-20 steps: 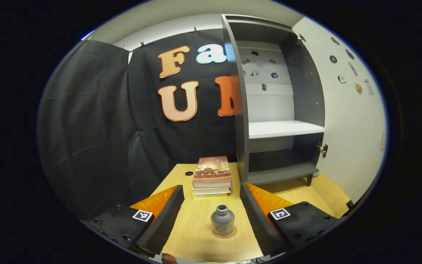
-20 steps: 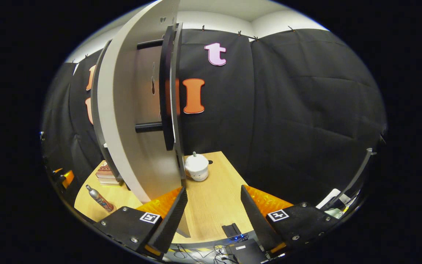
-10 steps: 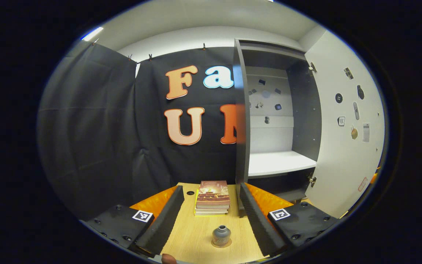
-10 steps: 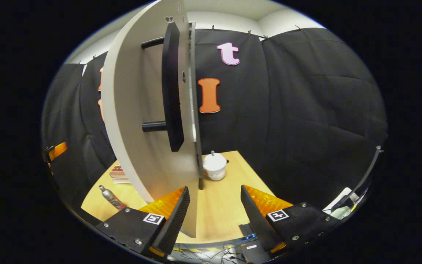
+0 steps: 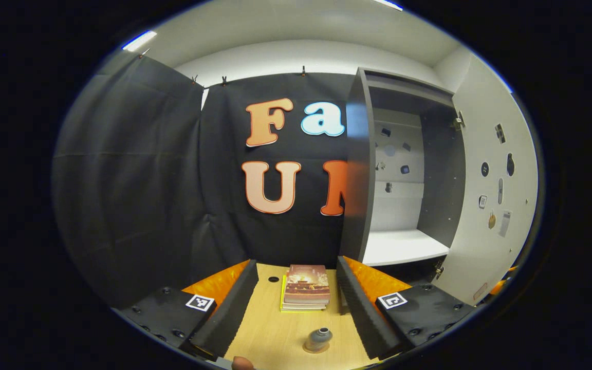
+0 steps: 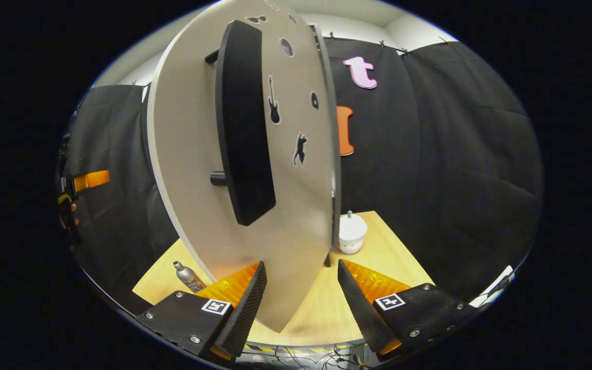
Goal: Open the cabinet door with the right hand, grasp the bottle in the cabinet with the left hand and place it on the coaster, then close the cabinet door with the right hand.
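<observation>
The grey bottle (image 5: 318, 339) stands upright on the round coaster (image 5: 310, 350) on the wooden table, low between the fingers of my left gripper (image 5: 296, 308). That gripper is open, above and back from the bottle, and holds nothing. The cabinet (image 5: 404, 169) stands open at the right with its door (image 5: 486, 231) swung out. In the right gripper view the door (image 6: 193, 154) with its black handle (image 6: 242, 123) looms close. Its lower edge hangs between the fingers of my open right gripper (image 6: 298, 303), which are not pressing on it. The bottle (image 6: 188, 275) shows left of the door.
A stack of books (image 5: 305, 288) lies on the table (image 5: 270, 329) behind the bottle. A white lidded jar (image 6: 351, 234) sits on the table right of the door. The other gripper and a hand (image 6: 77, 190) show at the far left of the right gripper view.
My left gripper has drawn up and back from the bottle, which now looks smaller and lower. In the right gripper view the door's front face has turned towards me and come closer.
</observation>
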Demonstrator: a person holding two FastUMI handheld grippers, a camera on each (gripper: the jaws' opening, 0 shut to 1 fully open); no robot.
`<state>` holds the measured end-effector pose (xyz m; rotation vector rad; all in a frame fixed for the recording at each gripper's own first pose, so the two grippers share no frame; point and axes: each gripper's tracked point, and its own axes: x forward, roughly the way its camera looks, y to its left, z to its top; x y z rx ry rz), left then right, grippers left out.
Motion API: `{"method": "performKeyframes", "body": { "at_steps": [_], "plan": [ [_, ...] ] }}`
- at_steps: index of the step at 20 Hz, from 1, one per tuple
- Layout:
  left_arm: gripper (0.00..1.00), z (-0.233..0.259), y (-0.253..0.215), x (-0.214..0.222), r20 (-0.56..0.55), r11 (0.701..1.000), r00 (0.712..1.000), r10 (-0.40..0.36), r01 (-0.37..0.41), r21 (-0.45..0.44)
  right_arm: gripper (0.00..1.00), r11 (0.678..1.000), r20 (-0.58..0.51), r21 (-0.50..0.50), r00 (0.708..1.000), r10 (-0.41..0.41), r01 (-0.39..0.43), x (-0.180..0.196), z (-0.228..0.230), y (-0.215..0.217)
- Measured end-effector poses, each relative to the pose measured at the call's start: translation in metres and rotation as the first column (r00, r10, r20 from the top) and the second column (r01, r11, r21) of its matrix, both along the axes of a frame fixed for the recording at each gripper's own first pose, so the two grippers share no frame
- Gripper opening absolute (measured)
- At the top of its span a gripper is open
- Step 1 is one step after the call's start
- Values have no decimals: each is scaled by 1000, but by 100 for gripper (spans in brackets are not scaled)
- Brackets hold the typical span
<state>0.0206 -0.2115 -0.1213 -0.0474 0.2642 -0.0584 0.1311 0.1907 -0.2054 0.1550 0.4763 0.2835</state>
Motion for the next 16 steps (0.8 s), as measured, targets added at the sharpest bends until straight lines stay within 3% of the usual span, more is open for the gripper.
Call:
{"method": "performKeyframes", "body": {
  "at_steps": [6, 16],
  "plan": [
    [99, 26, 33, 17, 53, 999, 999, -4, 1, 42, 88, 991, 29, 59, 993, 117, -119, 8, 3, 50],
    [99, 30, 91, 47, 105, 997, 994, 6, -15, 77, 88, 992, 48, -35, 992, 120, -118, 45, -16, 92]
  ]
}}
